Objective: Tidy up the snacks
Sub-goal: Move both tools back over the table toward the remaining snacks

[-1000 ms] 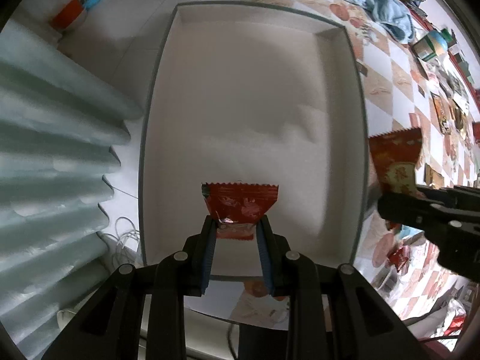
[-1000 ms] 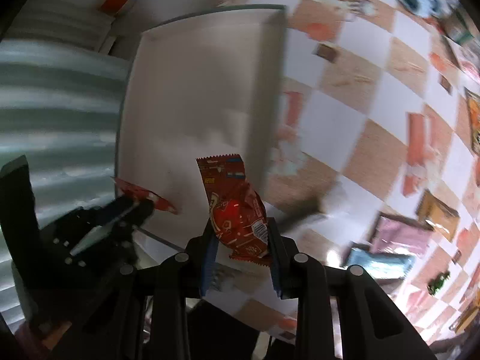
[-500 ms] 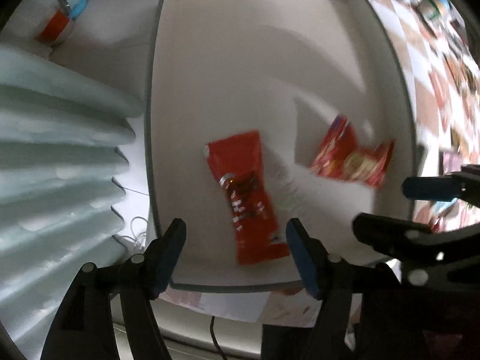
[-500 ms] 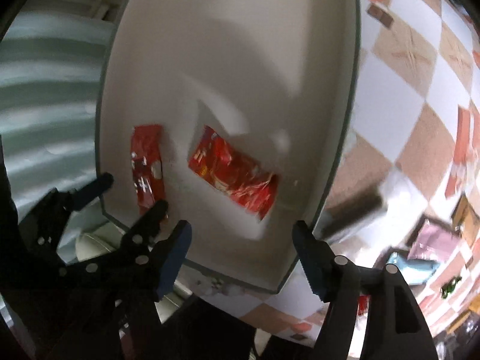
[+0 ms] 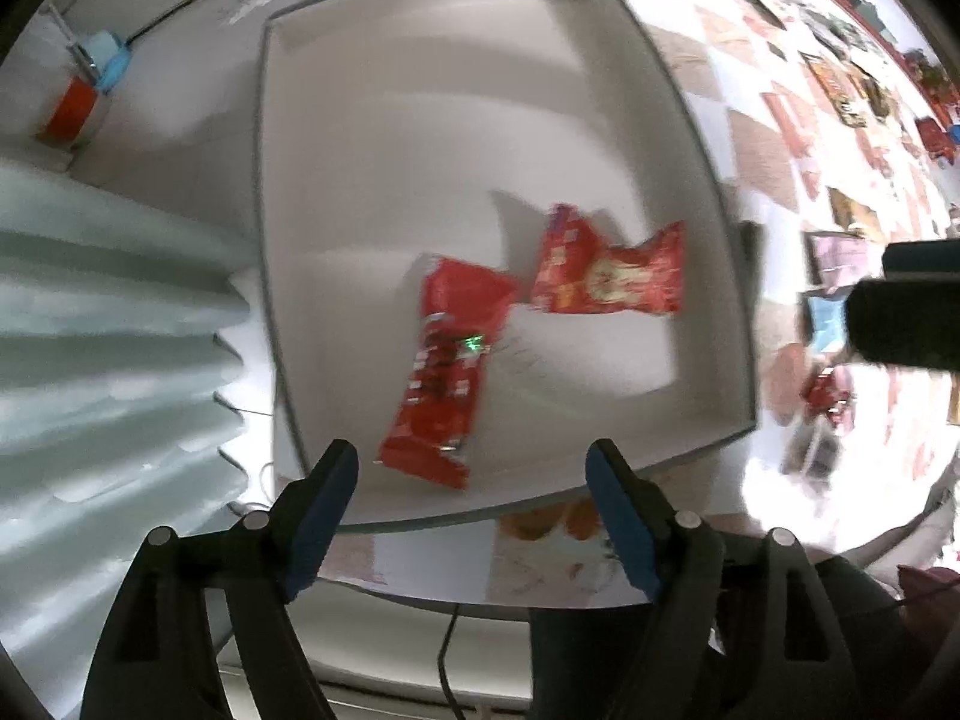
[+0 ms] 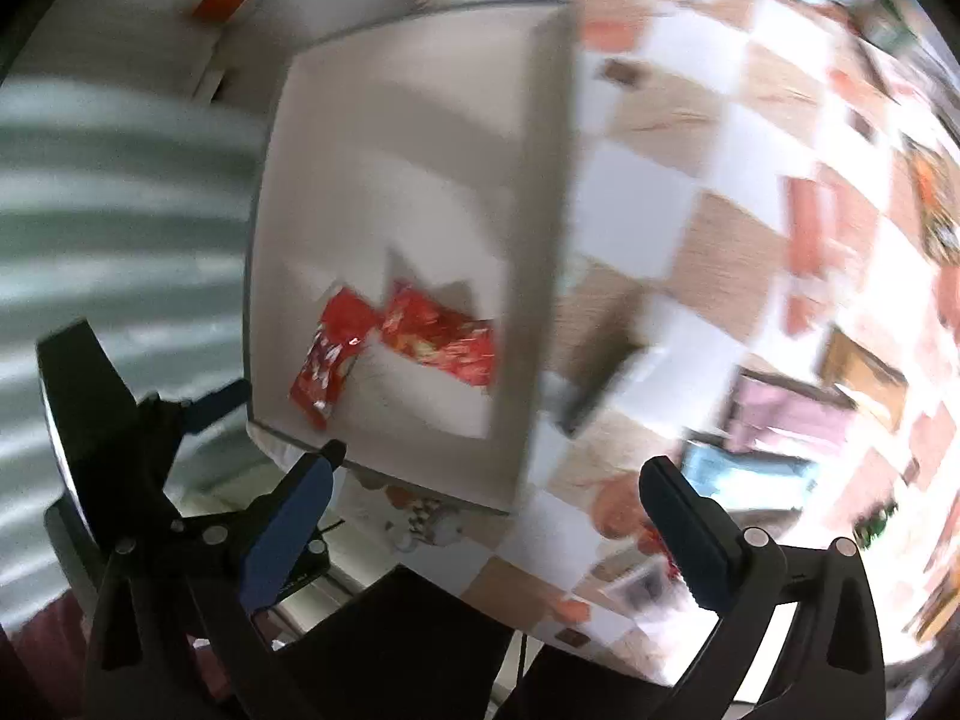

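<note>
Checkered tablecloth (image 6: 660, 228), in white and tan squares, covers the table to the right of the box; small packets lie scattered over its far right part, blurred. Pleated pale curtain (image 5: 108, 324) fills the left side of both views.

White box (image 5: 456, 120), shallow and rectangular with a thin dark rim, lies on the table between curtain and cloth; its far half is bare.

Left gripper (image 5: 474, 480), pointing straight down over the near edge of the box, has jaws that are opening, with blue pads (image 5: 324, 510) wide apart; nothing is between them and they grasp nothing. In the right wrist view it appears at the lower left (image 6: 198, 414), beside the box's near left corner.

Right gripper (image 6: 486, 516) hangs over the near right corner of the box, its jaws also opening, spread wide and released, with nothing between the pads. One dark finger enters the left wrist view at the right edge (image 5: 900, 324).

Long red snack packet (image 5: 444, 372) lies flat on the box floor in the near half, its length running toward the near rim.

Second red snack packet (image 5: 606, 276), crumpled with yellow print, lies just right of the first; their upper corners meet or nearly meet, and blur hides which.
</note>
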{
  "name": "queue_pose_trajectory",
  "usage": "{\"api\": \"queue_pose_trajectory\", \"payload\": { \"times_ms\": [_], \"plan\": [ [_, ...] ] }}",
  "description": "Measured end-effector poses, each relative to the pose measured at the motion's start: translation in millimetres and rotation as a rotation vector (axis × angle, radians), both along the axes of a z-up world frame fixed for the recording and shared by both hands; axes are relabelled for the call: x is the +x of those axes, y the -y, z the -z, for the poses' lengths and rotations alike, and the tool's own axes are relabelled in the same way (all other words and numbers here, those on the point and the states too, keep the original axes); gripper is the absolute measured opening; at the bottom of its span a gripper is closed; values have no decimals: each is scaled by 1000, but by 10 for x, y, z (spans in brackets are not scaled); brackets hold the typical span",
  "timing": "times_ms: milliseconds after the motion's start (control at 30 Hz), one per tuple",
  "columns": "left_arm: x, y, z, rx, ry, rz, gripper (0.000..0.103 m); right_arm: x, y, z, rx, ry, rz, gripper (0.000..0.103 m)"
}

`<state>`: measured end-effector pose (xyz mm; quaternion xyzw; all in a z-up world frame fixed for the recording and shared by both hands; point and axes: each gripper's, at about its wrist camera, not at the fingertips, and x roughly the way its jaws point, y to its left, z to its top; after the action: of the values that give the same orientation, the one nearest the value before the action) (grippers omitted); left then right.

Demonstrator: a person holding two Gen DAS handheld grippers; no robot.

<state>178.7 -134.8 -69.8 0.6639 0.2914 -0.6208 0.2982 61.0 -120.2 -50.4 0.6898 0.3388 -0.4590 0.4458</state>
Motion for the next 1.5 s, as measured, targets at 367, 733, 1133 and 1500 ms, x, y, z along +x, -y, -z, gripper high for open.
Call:
{"api": "queue_pose_trajectory", "payload": {
  "times_ms": [367, 733, 1133, 1500],
  "plan": [
    [-509, -168, -137, -21, -28, 96, 103, -1056, -1073, -109, 86, -28, 434, 103],
    [-1184, -536, -185, 8, -29, 286, 103, -1567, -2162, 200, 295, 10, 790, 103],
    [-1717, -835, -112, 16, -7, 399, 103, -1639, -2623, 383, 335, 19, 843, 103],
    [-2248, -951, 19, -14, 21, 441, 103, -1948, -2602, 436, 323, -30, 828, 103]
  ]
}}
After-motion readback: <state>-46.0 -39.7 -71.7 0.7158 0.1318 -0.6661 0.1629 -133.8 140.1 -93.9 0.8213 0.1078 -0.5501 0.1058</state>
